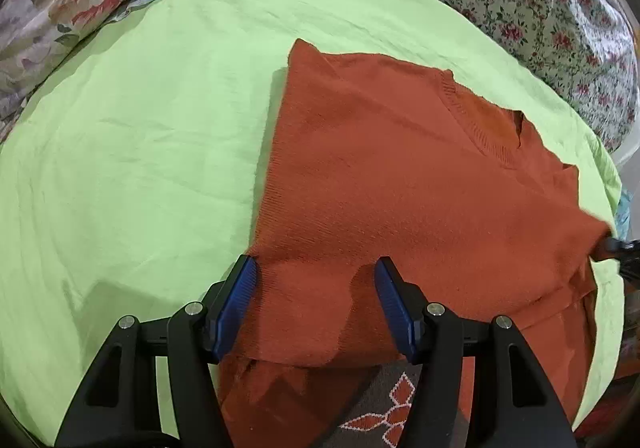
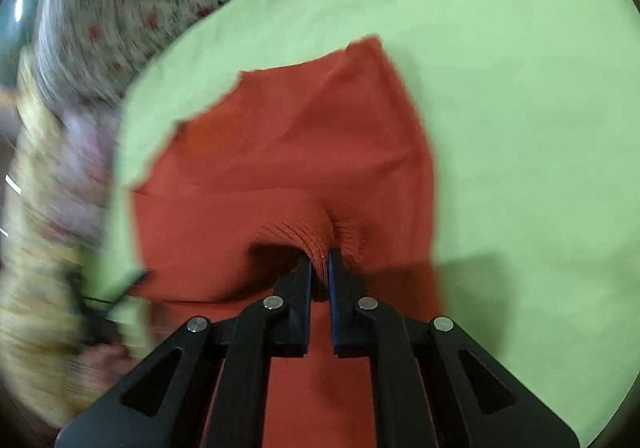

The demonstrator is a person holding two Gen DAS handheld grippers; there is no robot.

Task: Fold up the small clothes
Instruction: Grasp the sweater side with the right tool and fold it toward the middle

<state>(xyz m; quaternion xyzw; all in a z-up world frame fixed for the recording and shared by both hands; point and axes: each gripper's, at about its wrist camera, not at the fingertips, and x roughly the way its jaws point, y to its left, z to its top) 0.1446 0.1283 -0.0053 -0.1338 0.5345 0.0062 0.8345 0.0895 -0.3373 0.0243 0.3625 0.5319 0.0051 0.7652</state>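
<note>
Right tool (image 2: 320,260) pinching orange sweater (image 2: 288,151), left tool (image 1: 316,268) spread over its hem

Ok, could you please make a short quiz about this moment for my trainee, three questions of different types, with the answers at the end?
1. True or false: the right gripper is shut on a pinch of the orange sweater.
2. Multiple choice: how do the jaws of the left gripper stand? A) shut on the sweater's collar B) open, with the sweater's fabric between the fingers C) shut on the green sheet
3. Fill the gap: the sweater lies on a sheet of ____ colour.

Key:
1. True: the fabric bunches into ridges between the closed fingers.
2. B
3. green
</note>
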